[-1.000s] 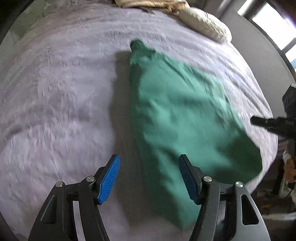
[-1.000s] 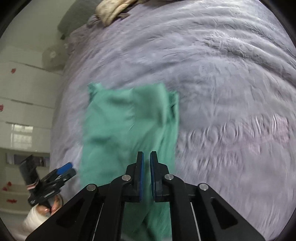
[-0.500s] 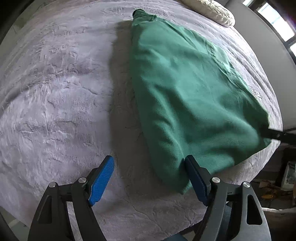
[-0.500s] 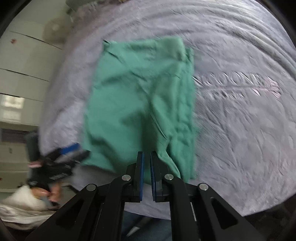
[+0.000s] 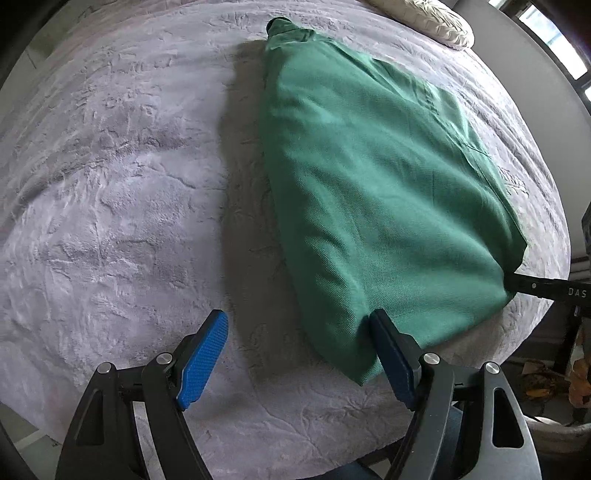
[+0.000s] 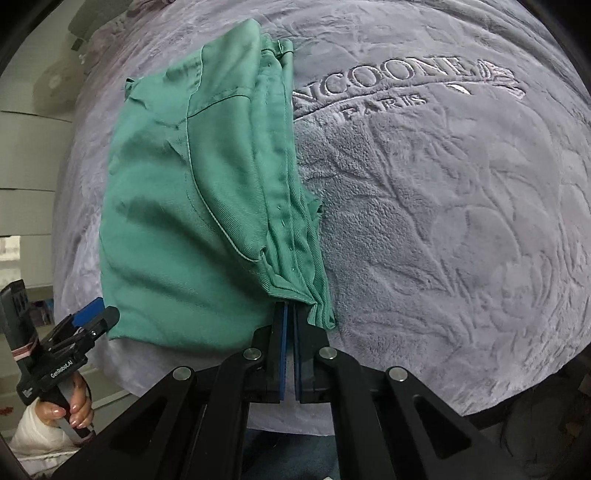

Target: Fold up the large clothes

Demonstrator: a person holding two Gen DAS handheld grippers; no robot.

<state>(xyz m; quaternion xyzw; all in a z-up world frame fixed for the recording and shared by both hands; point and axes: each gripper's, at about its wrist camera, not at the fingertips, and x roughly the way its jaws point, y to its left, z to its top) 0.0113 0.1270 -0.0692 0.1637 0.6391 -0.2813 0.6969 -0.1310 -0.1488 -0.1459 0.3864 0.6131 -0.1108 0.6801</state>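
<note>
A green garment lies folded lengthwise on a grey plush bedspread, reaching the near edge of the bed. My left gripper is open, its right finger touching the garment's near left corner, with nothing between the pads. My right gripper is shut on the garment's near right corner, where bunched hem layers meet the pads. The right gripper's finger also shows in the left wrist view at the cloth's edge. The left gripper shows in the right wrist view, held by a hand.
A cream pillow lies at the far end of the bed. The bedspread carries embossed lettering to the right of the garment. The bed's near edge drops off just in front of both grippers. White cabinets stand at left.
The garment has been drawn toward the near edge and lowered flat on the bed. Both grippers have come down closer to the bedspread. The right gripper stays shut on the corner.
</note>
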